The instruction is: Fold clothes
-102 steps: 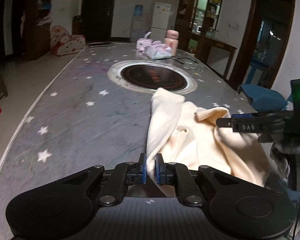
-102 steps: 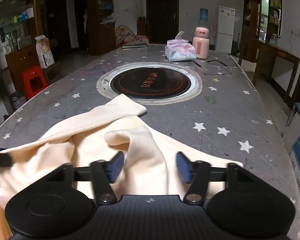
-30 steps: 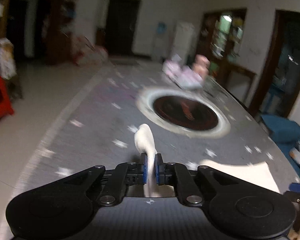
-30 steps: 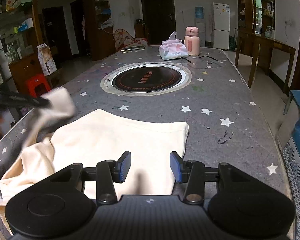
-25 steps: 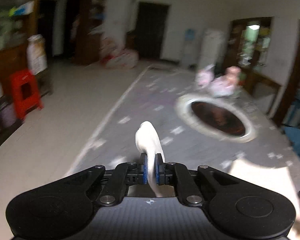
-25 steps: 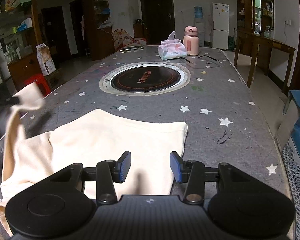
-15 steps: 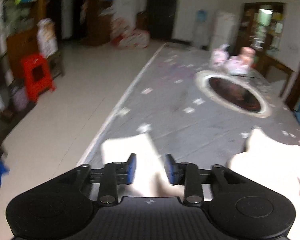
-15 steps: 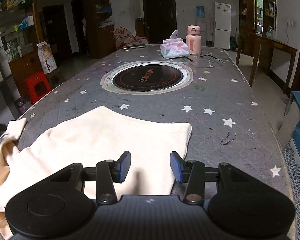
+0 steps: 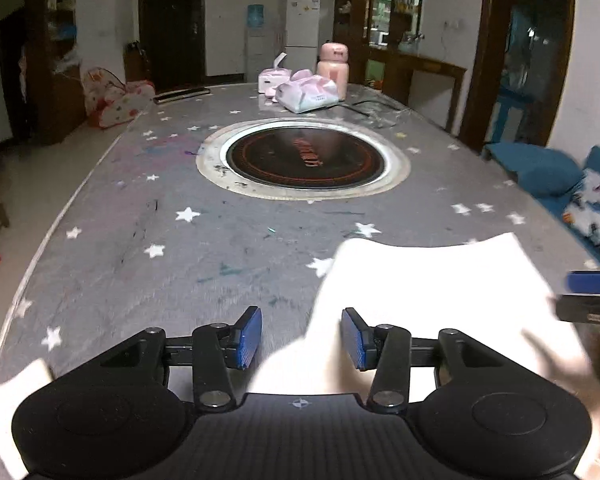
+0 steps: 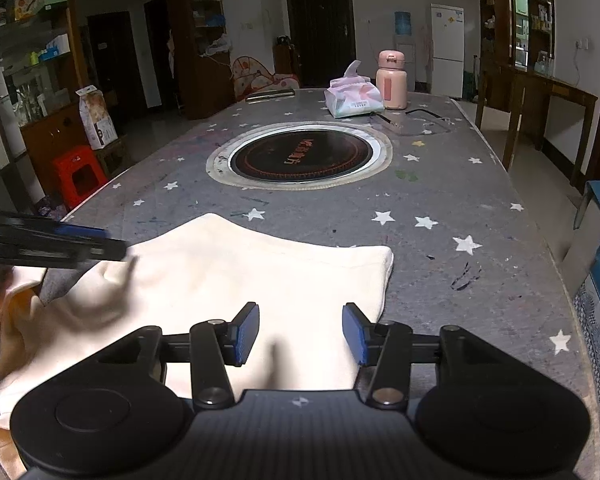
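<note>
A cream garment lies spread flat on the near end of the grey star-patterned table; it also shows in the left wrist view. My left gripper is open and empty, low over the garment's left edge; it appears blurred at the left of the right wrist view. My right gripper is open and empty over the garment's near right part; its fingertips show at the right edge of the left wrist view.
A round black hotplate is set into the table's middle. Tissue packs and a pink flask stand at the far end. A red stool stands on the floor left, blue seating right.
My left gripper carried a sleeve out to the left, opened and let it drop, then swung back over the garment. The garment now lies flatter. My right gripper stayed open.
</note>
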